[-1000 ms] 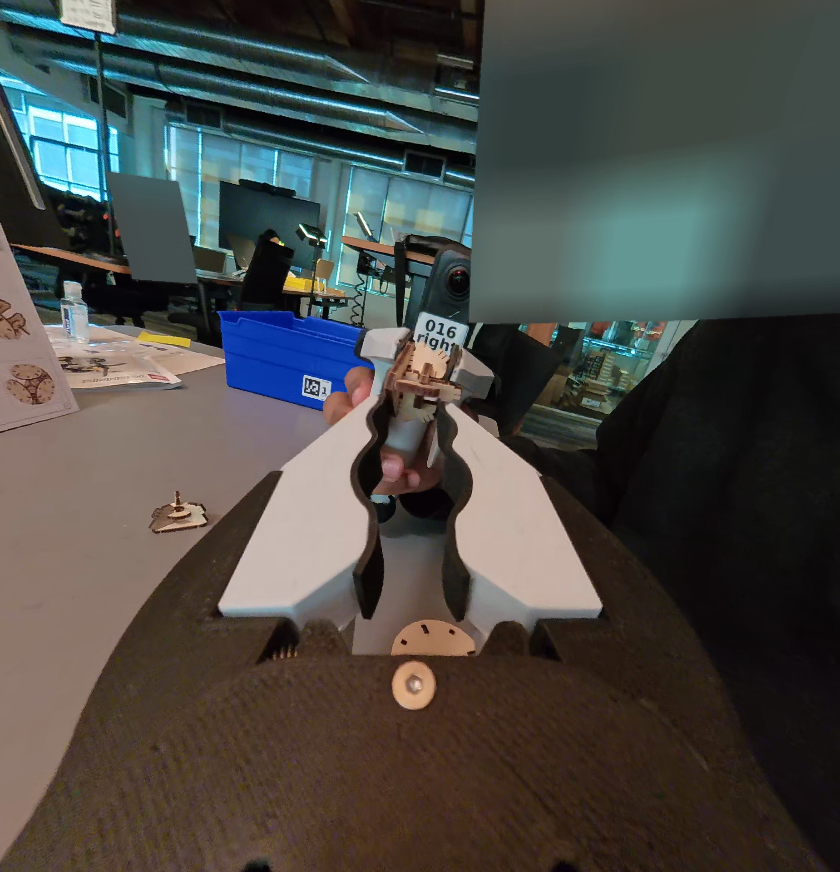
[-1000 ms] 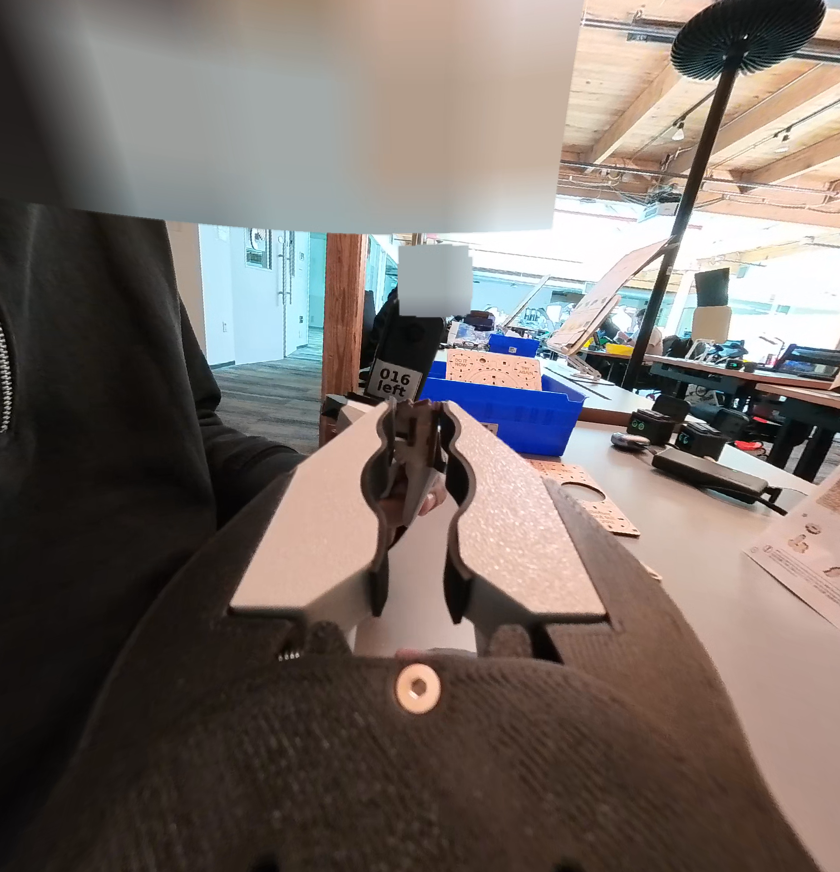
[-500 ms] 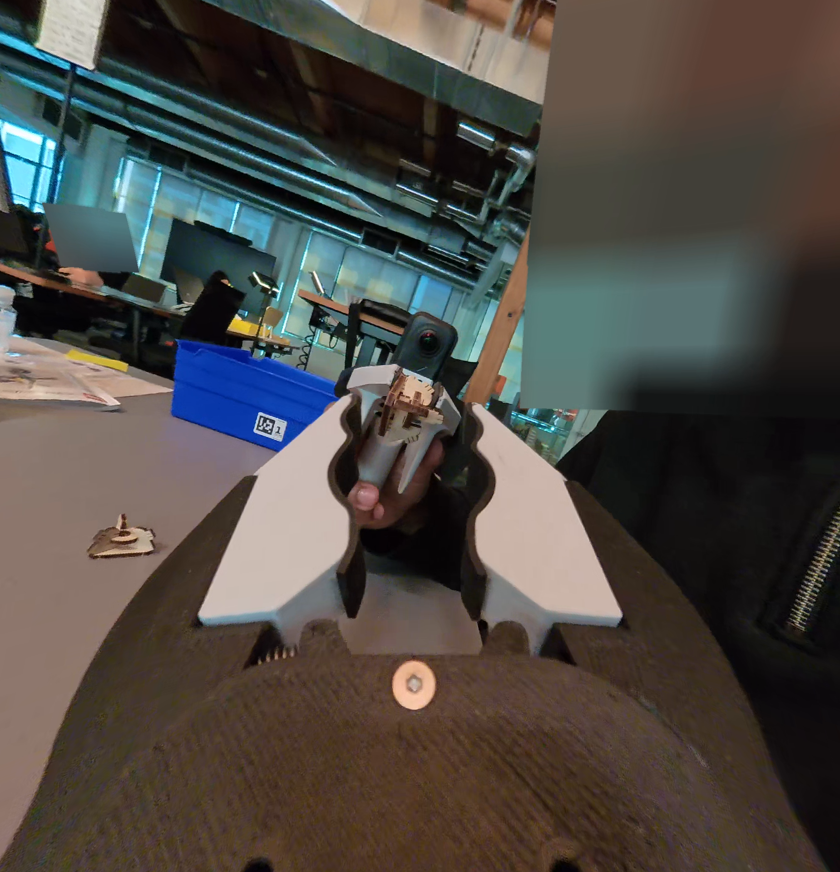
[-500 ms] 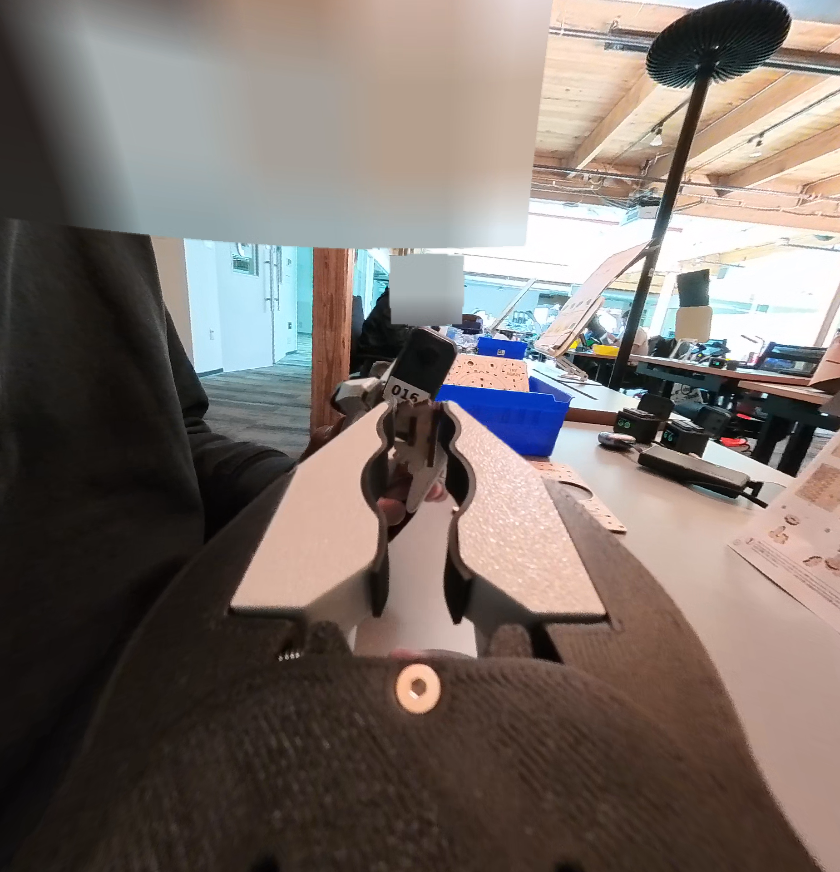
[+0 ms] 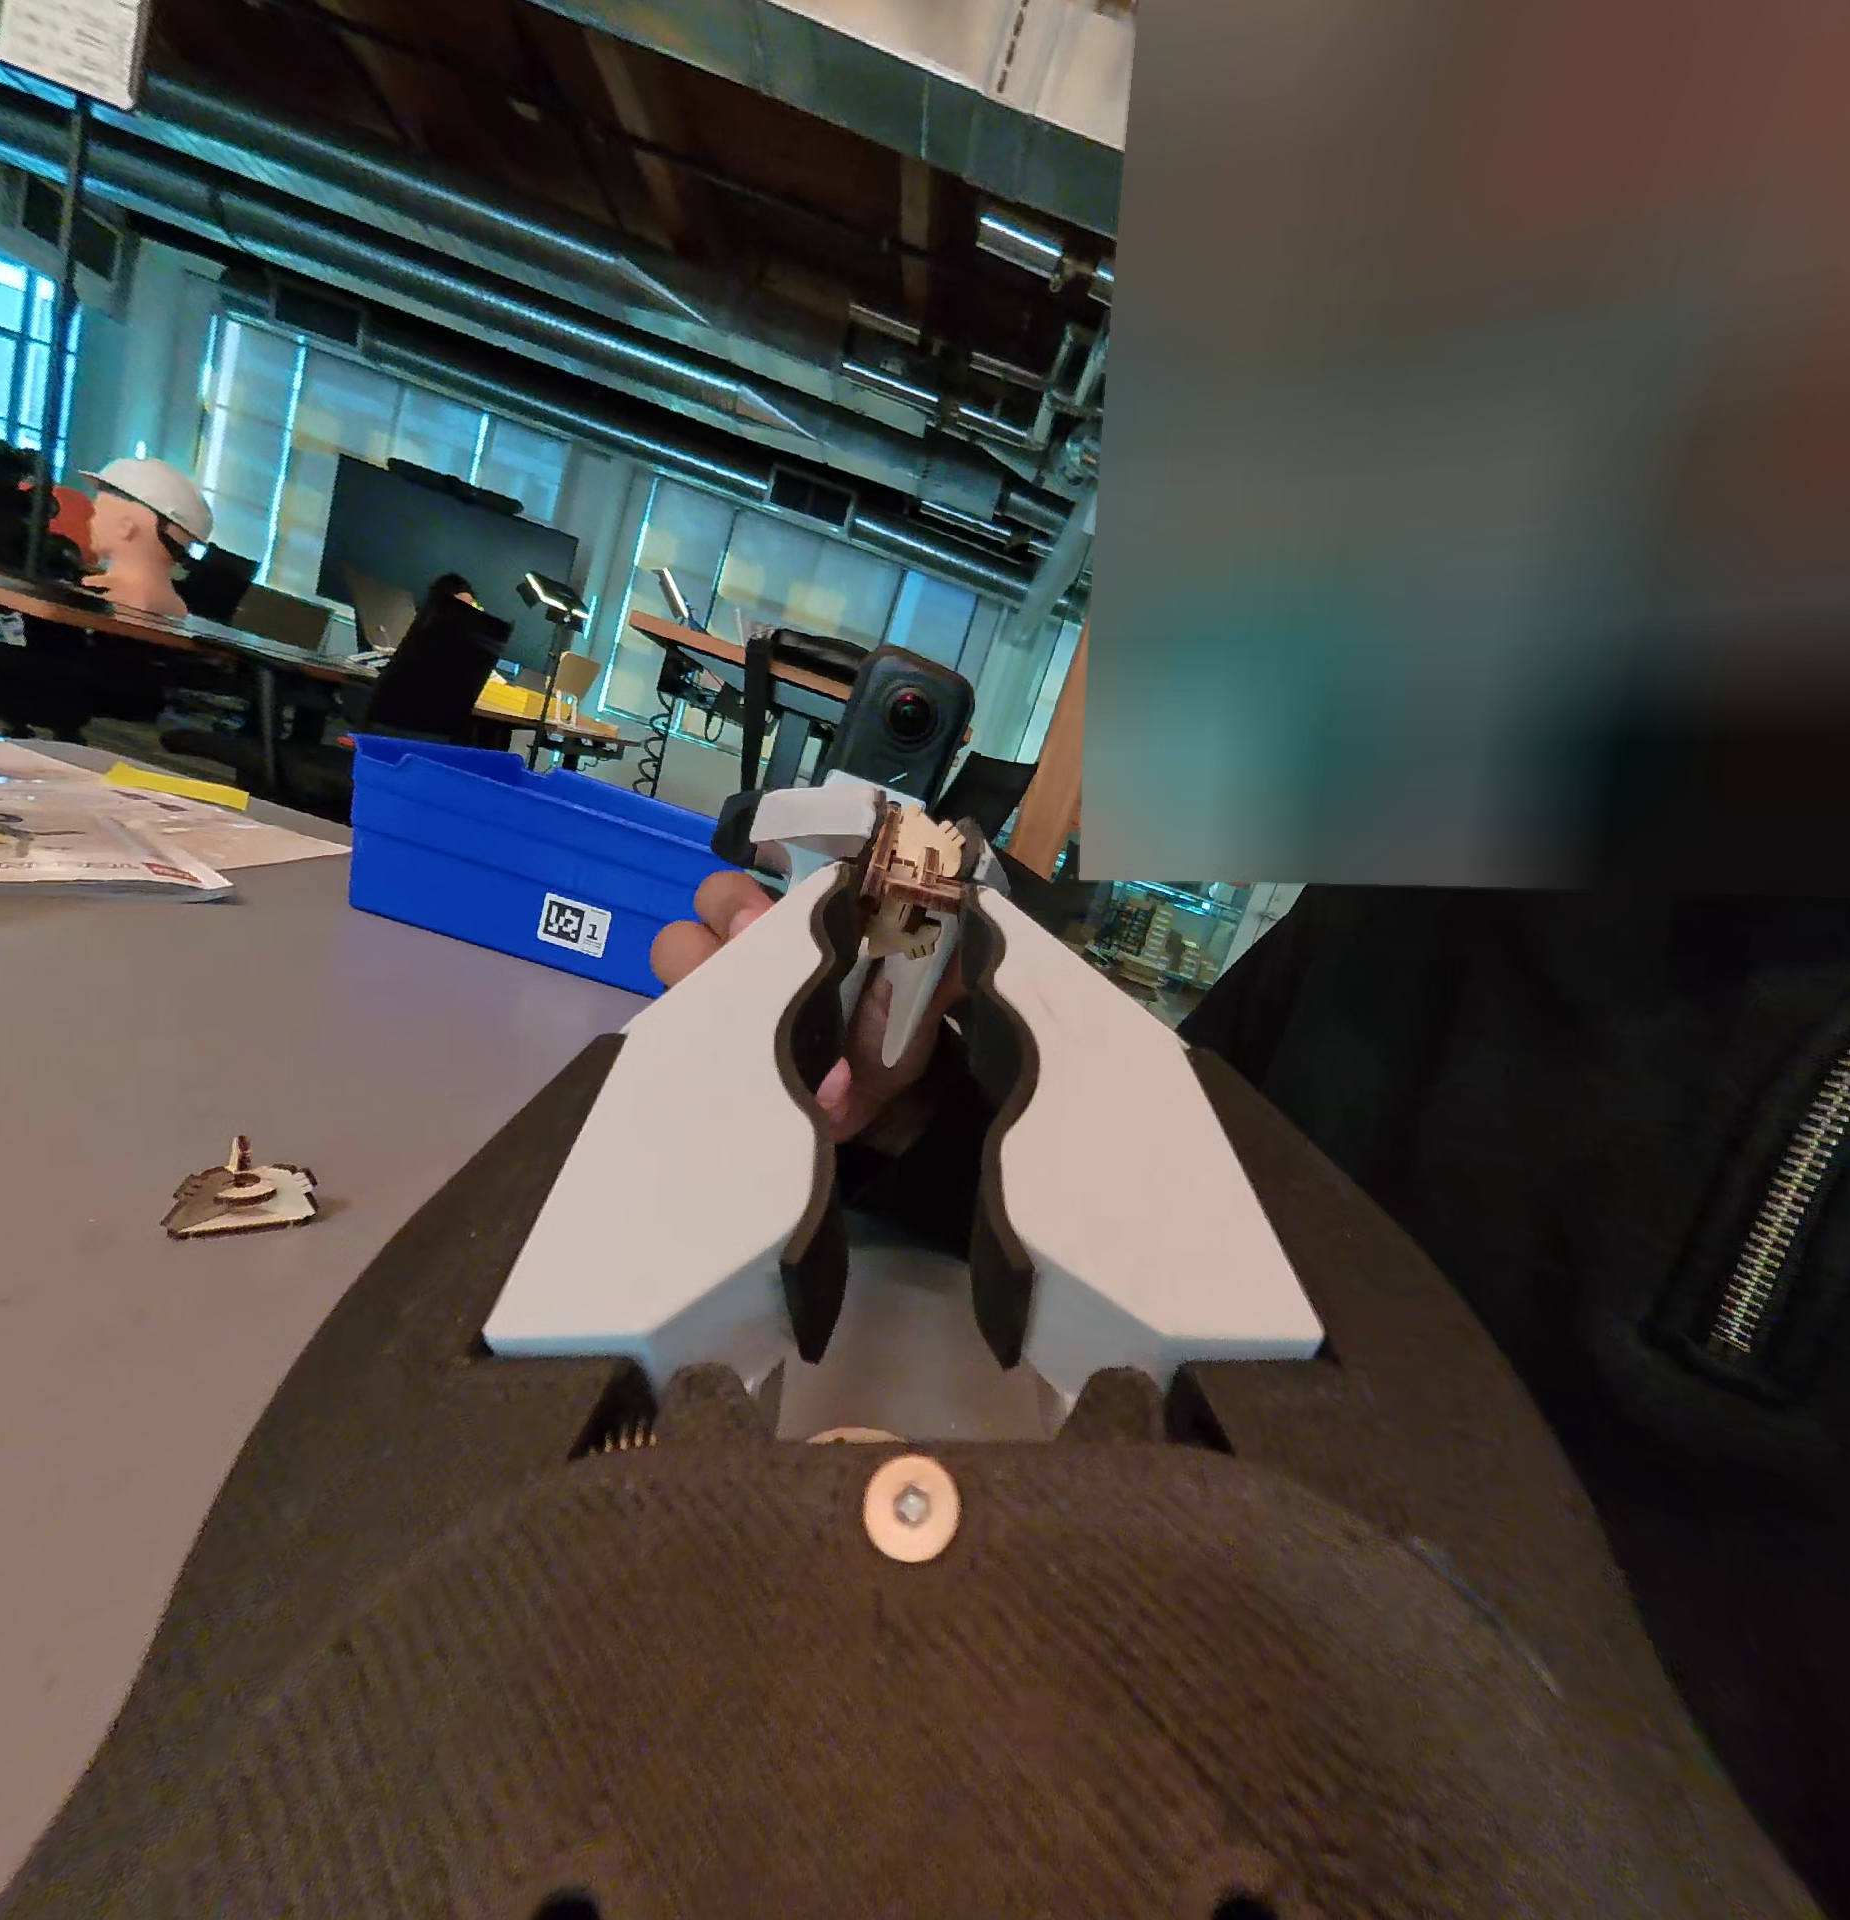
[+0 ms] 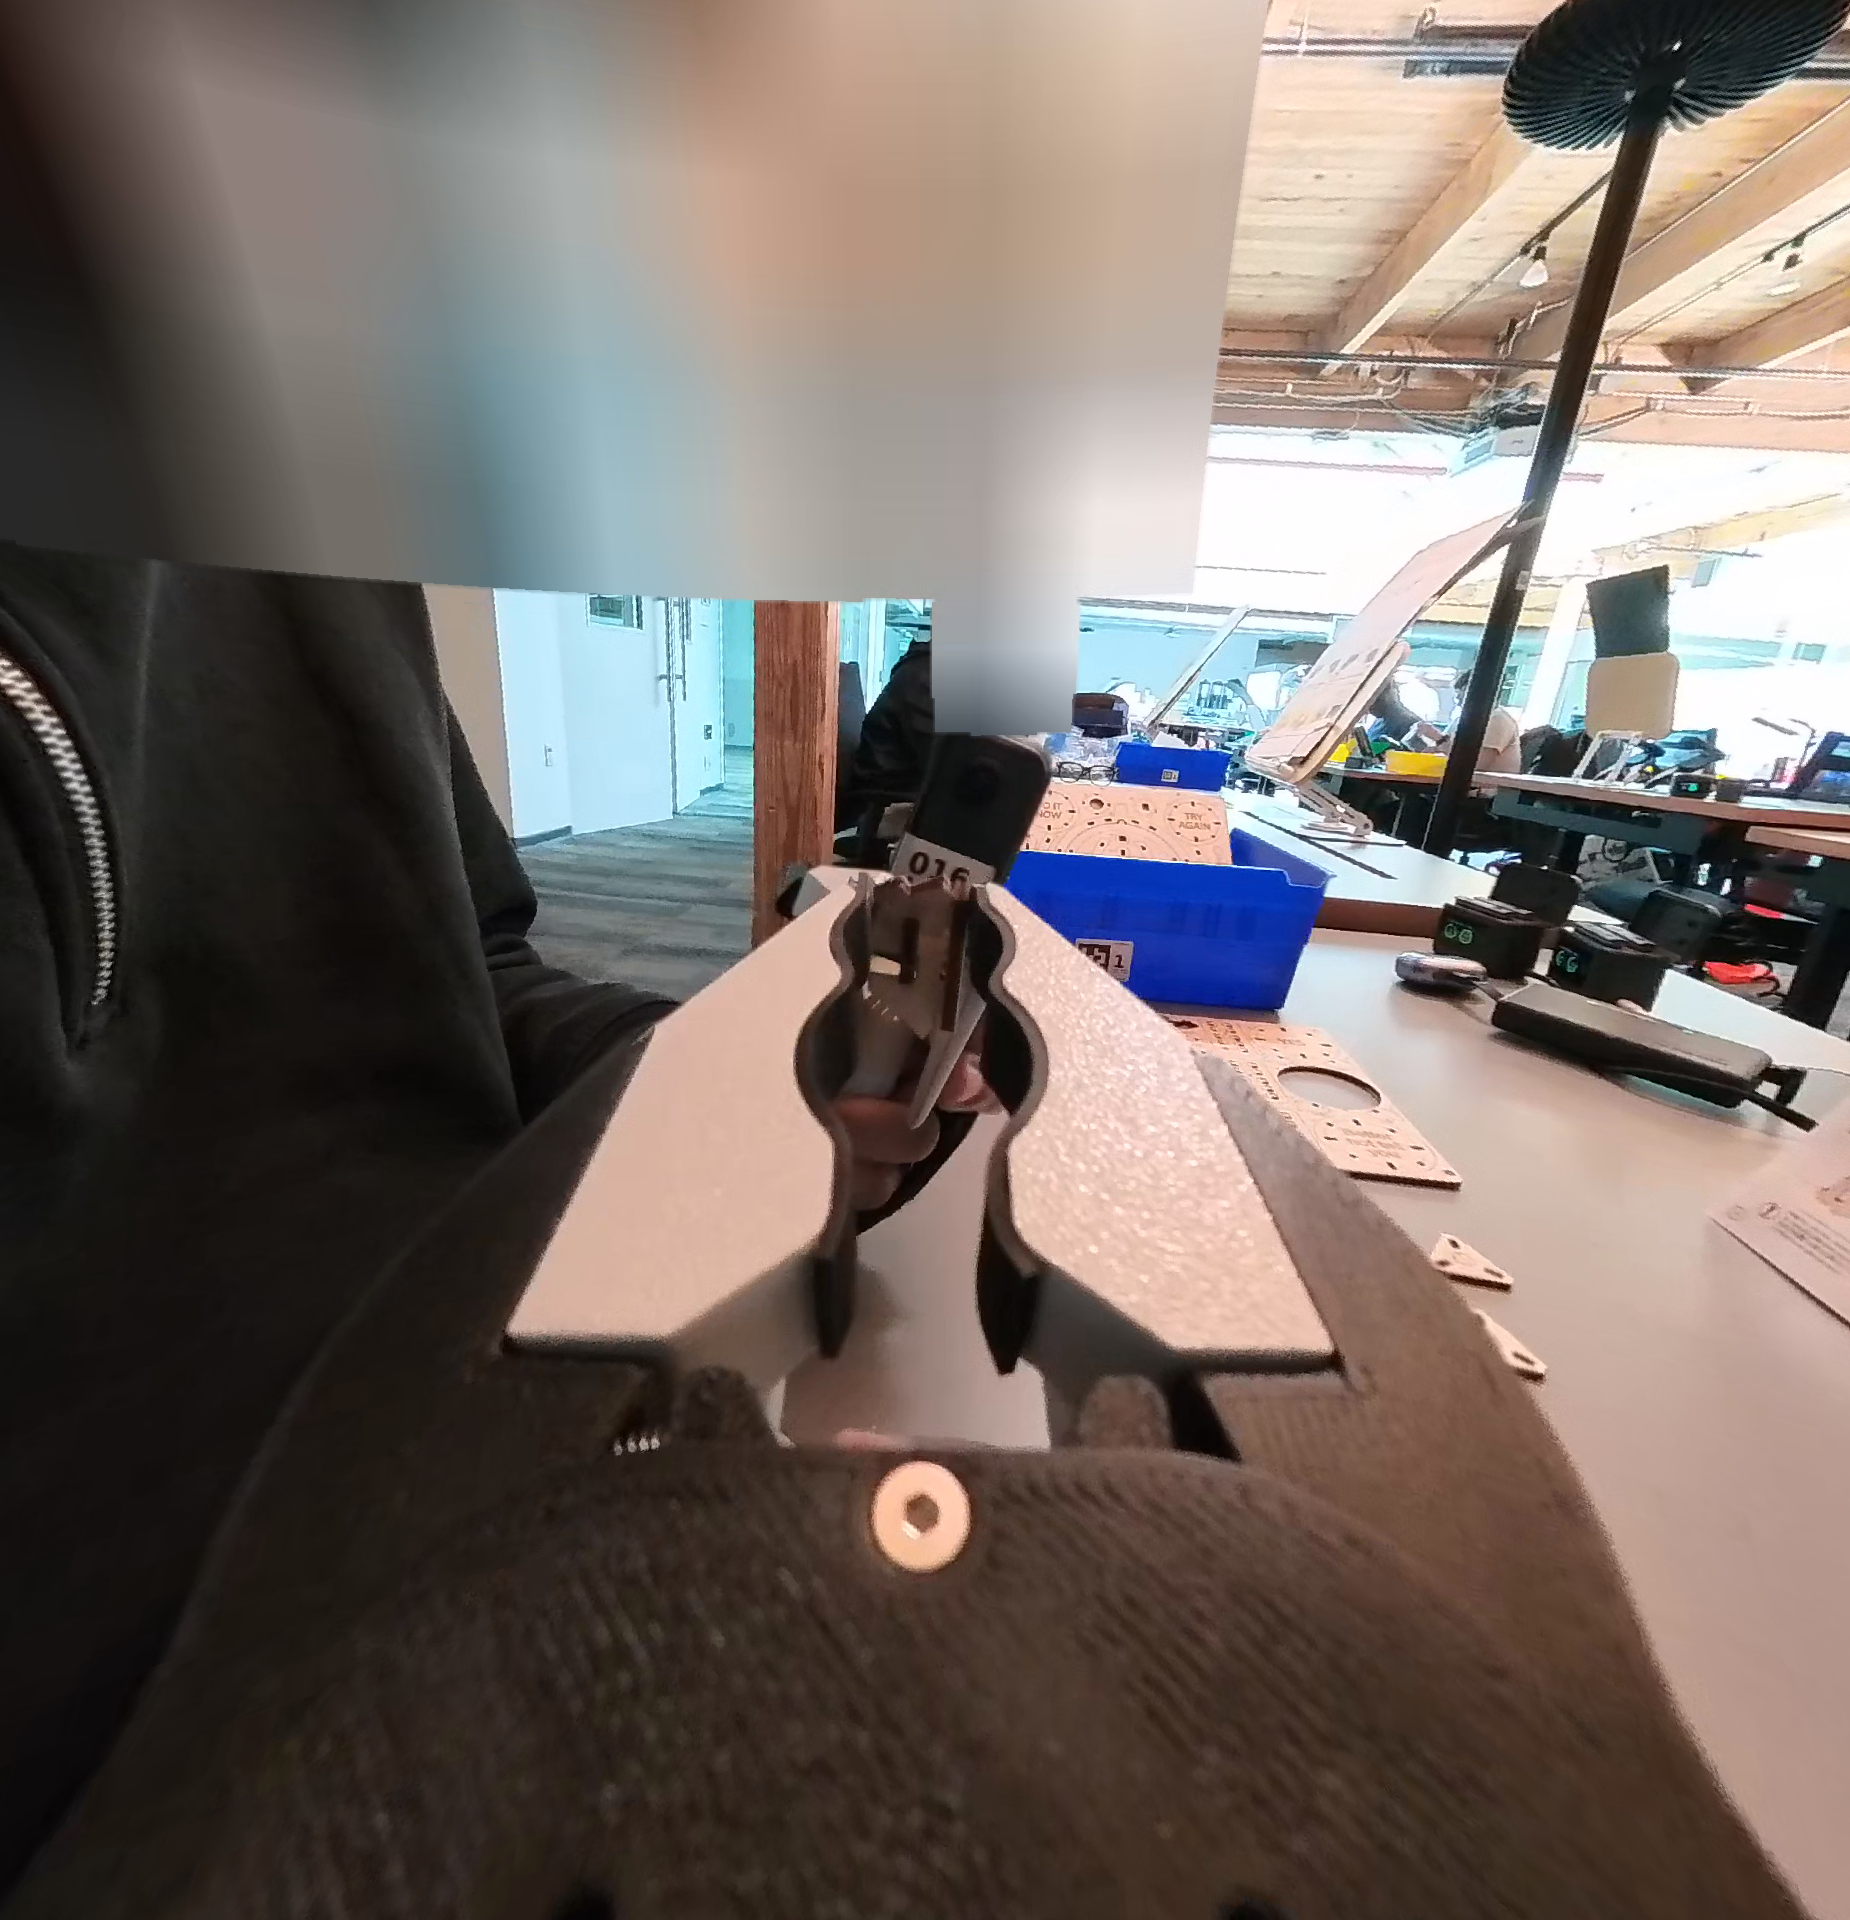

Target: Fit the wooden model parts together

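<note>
Wooden gear assembly [image 5: 905, 883] clamped jointly at tips of left gripper [image 5: 908, 896] and right gripper [image 6: 913, 914]; second wooden subassembly [image 5: 240, 1203] loose on surface [image 5: 277, 1039].

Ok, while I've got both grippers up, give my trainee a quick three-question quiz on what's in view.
1. True or false: the blue bin stands on the grey table.
2. What lies on the table to the left of the left hand-held gripper in its own view? A) a small wooden part B) scissors C) a mug
3. Fill in: the left and the right hand-held gripper meet tip to tip at a small ___ gear assembly.

Key: 1 true; 2 A; 3 wooden.
</note>
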Tool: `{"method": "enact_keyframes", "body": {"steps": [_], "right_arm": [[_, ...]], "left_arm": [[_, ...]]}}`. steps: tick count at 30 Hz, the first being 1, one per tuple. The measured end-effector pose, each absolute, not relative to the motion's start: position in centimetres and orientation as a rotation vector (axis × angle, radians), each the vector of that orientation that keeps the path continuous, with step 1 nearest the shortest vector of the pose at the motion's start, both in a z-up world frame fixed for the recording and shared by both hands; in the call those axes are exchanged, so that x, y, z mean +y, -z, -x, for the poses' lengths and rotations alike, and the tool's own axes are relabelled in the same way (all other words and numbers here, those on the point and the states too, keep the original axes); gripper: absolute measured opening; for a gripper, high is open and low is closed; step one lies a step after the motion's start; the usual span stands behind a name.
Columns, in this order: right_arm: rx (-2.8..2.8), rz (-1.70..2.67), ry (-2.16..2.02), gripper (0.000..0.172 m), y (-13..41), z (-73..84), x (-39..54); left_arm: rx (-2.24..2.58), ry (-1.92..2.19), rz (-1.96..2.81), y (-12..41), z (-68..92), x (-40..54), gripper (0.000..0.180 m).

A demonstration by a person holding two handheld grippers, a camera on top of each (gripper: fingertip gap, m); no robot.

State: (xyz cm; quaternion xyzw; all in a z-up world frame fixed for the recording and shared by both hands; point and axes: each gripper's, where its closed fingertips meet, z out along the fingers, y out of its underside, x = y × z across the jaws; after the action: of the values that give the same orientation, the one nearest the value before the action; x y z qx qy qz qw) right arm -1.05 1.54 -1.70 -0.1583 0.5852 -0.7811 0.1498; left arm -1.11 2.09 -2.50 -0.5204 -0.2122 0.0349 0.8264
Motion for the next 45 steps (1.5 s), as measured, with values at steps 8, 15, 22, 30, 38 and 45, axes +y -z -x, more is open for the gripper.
{"method": "enact_keyframes", "body": {"steps": [8, 15, 22, 30, 38, 45], "right_arm": [[1.693, 0.454, 2.23, 0.016, 1.8, 1.0, 1.5], [1.755, 0.401, 2.203, 0.016, 2.4, 1.7, 1.1], [1.798, 0.41, 2.213, 0.016, 2.7, 2.0, 1.0], [1.799, 0.43, 2.237, 0.016, 2.6, 2.0, 0.8], [1.73, 0.365, 2.348, 0.019, 2.0, 2.6, 0.8], [1.679, 0.314, 2.346, 0.031, 1.5, 3.1, 1.1]], "left_arm": [[-0.452, -0.103, 1.147, 2.8, 1.1, 2.2, 0.017], [-0.515, -0.186, 1.177, 3.4, 1.8, 2.1, 0.017], [-0.539, -0.194, 1.178, 3.6, 2.2, 2.0, 0.017], [-0.547, -0.201, 1.164, 3.5, 2.2, 1.9, 0.018], [-0.567, -0.175, 1.114, 3.3, 2.6, 1.1, 0.018], [-0.616, -0.14, 1.045, 3.3, 3.2, -0.1, 0.018]]}}
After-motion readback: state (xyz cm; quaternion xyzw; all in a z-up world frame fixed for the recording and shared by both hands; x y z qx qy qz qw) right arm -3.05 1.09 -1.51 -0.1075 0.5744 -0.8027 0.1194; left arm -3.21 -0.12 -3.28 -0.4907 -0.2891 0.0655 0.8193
